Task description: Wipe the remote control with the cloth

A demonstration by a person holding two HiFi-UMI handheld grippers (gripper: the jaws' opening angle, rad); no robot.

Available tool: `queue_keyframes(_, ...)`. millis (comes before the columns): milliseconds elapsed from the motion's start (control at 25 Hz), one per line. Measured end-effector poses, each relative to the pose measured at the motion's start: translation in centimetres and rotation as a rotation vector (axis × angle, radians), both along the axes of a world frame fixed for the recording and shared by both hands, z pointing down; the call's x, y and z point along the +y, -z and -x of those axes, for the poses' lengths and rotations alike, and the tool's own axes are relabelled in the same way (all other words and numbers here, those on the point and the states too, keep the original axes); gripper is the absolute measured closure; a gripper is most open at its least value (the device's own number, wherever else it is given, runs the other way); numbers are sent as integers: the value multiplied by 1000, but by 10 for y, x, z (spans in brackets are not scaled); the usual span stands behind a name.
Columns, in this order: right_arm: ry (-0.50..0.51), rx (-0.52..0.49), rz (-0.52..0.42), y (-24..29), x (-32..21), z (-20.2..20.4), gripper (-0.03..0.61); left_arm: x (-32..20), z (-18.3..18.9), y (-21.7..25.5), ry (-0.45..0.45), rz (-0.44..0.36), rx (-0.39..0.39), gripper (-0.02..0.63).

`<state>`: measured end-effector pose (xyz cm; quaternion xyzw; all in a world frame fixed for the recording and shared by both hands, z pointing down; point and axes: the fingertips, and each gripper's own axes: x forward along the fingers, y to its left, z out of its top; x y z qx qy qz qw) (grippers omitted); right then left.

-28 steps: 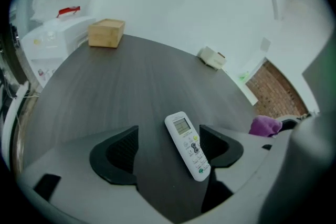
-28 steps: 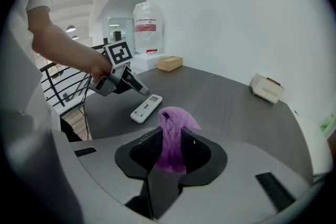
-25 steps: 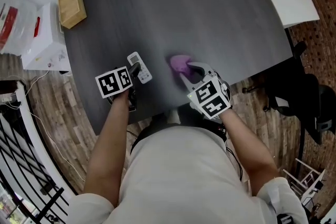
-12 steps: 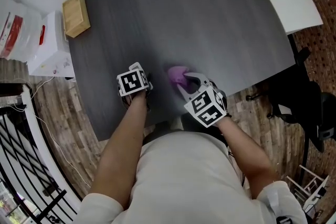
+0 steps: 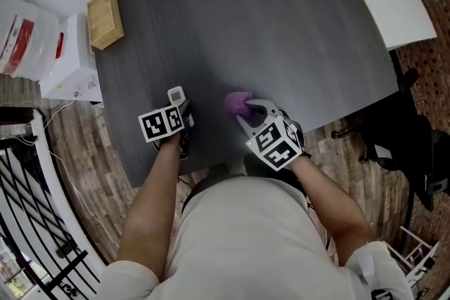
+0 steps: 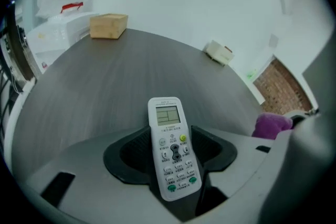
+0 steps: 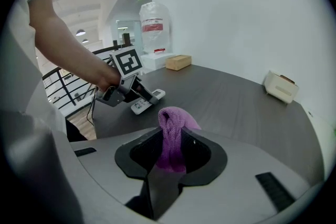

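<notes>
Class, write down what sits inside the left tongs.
A white remote control sits in the left tongs, which have just been closing and now grip its sides. Its display and buttons show; its back is covered.

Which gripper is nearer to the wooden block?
Left. Left gripper, just closed on the remote control, is toward the person from the wooden block; right gripper, holding the cloth, is farther right.

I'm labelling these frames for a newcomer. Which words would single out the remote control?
On the dark table, near the person's side, the left gripper, whose fingers have just been closing, grips the remote control. It is the slim white handset with a small screen and buttons, unlike the purple cloth in the right gripper.
</notes>
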<state>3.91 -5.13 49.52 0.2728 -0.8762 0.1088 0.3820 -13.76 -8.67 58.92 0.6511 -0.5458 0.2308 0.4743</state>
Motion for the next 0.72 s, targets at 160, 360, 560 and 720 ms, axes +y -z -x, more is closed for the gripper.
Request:
queue_keyframes(160, 21, -12, -6, 5, -3, 8, 472, -1, -21, 24, -5, -78, 318, 373)
queue_keyframes(360, 25, -71, -60, 33, -22, 20, 472, 1, -55, 102, 111, -209, 1126, 375)
queue_keyframes(560, 37, -139, -150, 75, -53, 38, 472, 11, -57, 152, 106, -309, 1540, 376)
queue_keyframes(720, 83, -171, -207, 98, -69, 60, 472, 17, -62, 162, 78, -305, 1627, 377)
